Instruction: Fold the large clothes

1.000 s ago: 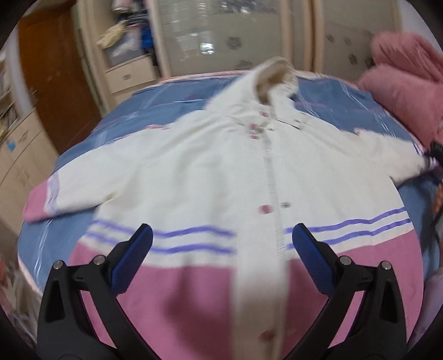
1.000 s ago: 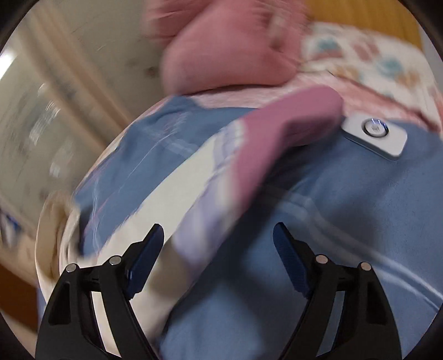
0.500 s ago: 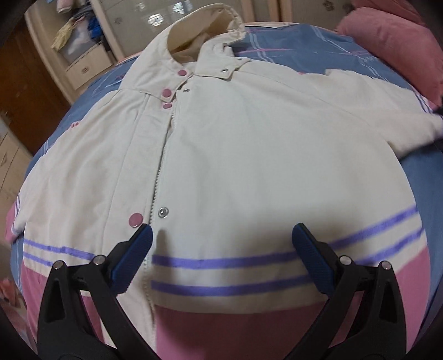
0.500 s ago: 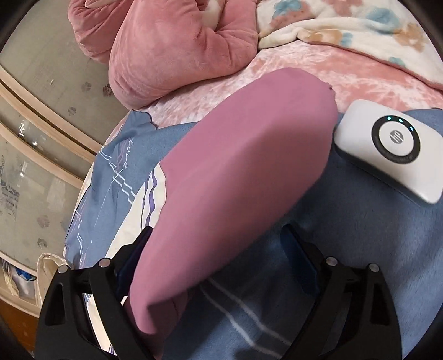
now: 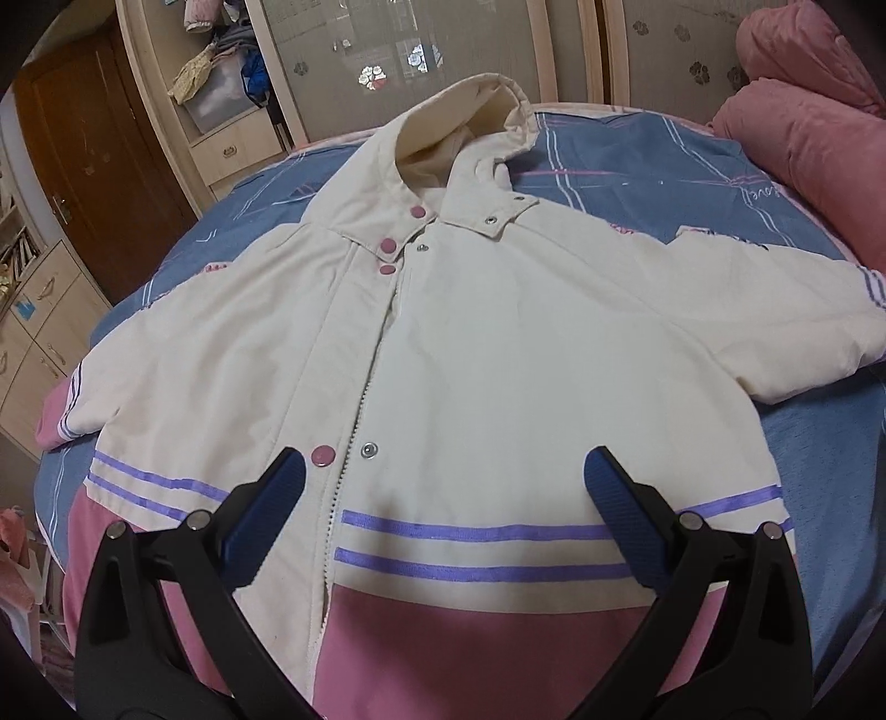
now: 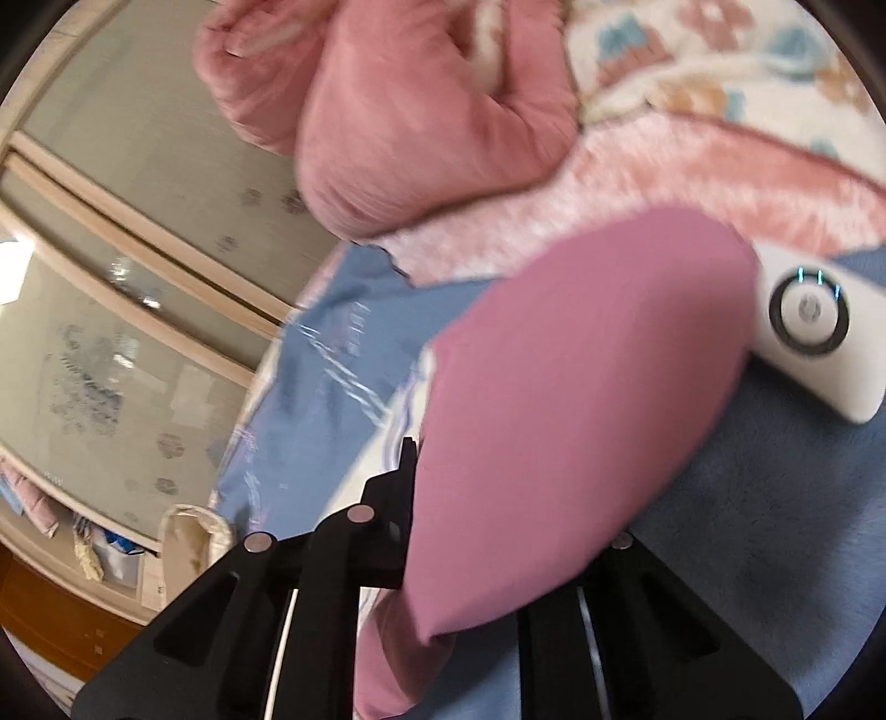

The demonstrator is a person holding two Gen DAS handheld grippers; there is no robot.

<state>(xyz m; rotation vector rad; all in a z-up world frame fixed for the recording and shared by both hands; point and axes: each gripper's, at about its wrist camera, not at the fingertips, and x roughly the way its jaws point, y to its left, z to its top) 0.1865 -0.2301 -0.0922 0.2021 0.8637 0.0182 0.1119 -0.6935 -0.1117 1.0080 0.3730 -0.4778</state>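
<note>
A cream hooded jacket with purple stripes and a pink hem lies front-up, spread across the blue bedspread. My left gripper hovers open above the striped lower front, nothing between its blue pads. The jacket's right sleeve runs off the right edge of the left wrist view. In the right wrist view its pink cuff is pinched in my right gripper, whose jaws are closing tight on it; the cuff hides the right fingertip.
A white puck-like device lies on the bedspread just right of the cuff. A pink quilt and a floral blanket are heaped beyond. Wardrobe doors and a drawer unit border the bed.
My right gripper has shut on the pink cuff that lay between its open jaws, and lifted it a little. The left gripper has drifted across the jacket front and stays open.
</note>
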